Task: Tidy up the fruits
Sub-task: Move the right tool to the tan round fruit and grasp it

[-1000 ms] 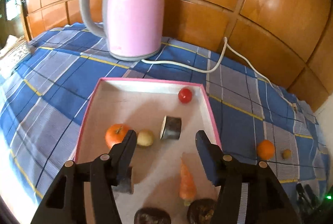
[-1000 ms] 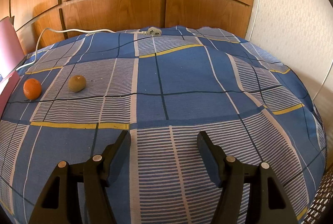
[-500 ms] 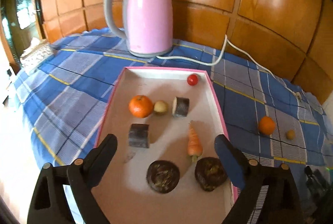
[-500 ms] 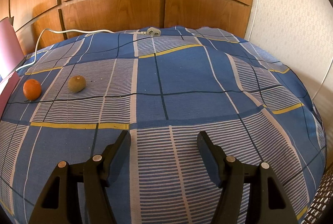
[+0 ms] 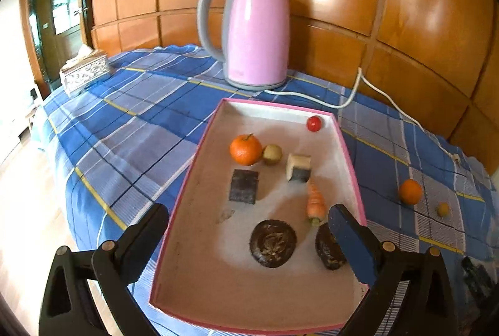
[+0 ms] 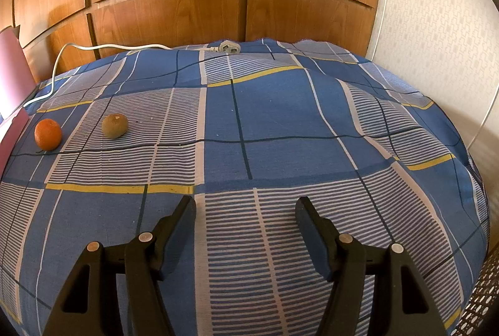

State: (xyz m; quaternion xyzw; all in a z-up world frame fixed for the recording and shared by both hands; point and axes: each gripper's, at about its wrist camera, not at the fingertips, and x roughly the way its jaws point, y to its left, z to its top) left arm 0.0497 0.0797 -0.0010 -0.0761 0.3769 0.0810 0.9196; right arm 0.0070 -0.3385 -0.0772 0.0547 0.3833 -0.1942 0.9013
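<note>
A pink-rimmed tray (image 5: 186,189) holds an orange (image 5: 245,149), a kiwi (image 5: 272,154), a cherry tomato (image 5: 314,124), a dark block (image 5: 244,186), a cut cylinder piece (image 5: 298,167), a carrot (image 5: 315,205) and two dark round items (image 5: 273,243). My left gripper (image 5: 248,212) hangs over the tray's near end, jaws opening wide, pressing on nothing. A second orange (image 6: 48,134) and kiwi (image 6: 114,125) lie on the cloth right of the tray. My right gripper (image 6: 245,205) stands open above bare cloth, well short of them.
A pink kettle (image 5: 255,33) stands behind the tray, its white cord (image 5: 352,99) trailing right to a plug (image 6: 229,47). A tissue box (image 5: 85,72) sits at the far left. The checked tablecloth (image 6: 280,117) drops off at the right edge, near a wall.
My left gripper drew back from the tray's middle and its jaws spread wide; the dark block by its left finger now lies free in the tray. The right gripper has not moved.
</note>
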